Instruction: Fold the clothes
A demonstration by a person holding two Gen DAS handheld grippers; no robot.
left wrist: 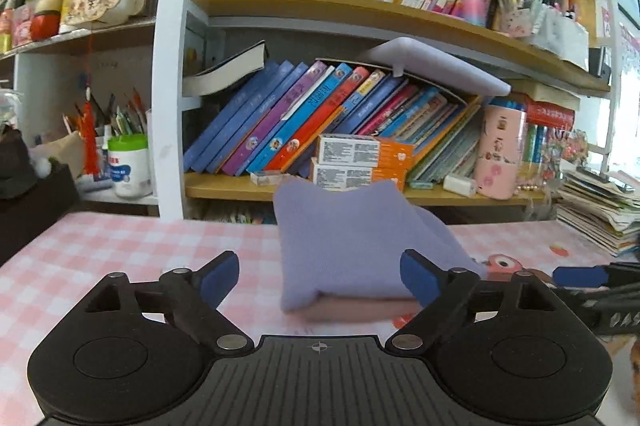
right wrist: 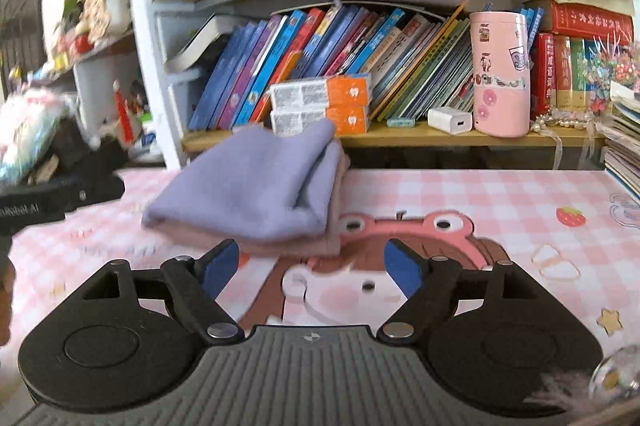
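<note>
A folded lilac cloth (left wrist: pixel 352 246) lies on top of a folded pink cloth (left wrist: pixel 352 310) on the pink checked table (left wrist: pixel 120 246). In the right wrist view the same lilac cloth (right wrist: pixel 256 194) rests on the pink cloth (right wrist: pixel 296 246) just beyond the fingers. My left gripper (left wrist: pixel 320 278) is open, its blue pads apart, with the stack beyond them and nothing gripped. My right gripper (right wrist: pixel 314 268) is also open and empty, a little short of the stack. The right gripper's blue pad (left wrist: pixel 580 276) shows at the right edge of the left view.
A bookshelf (left wrist: pixel 360 186) packed with leaning books, two orange boxes (right wrist: pixel 320 104) and a pink cylinder (right wrist: pixel 500 74) stands right behind the table. Stacked papers (left wrist: pixel 600 214) sit at the right. A cartoon frog-hat print (right wrist: pixel 400 238) covers the tablecloth.
</note>
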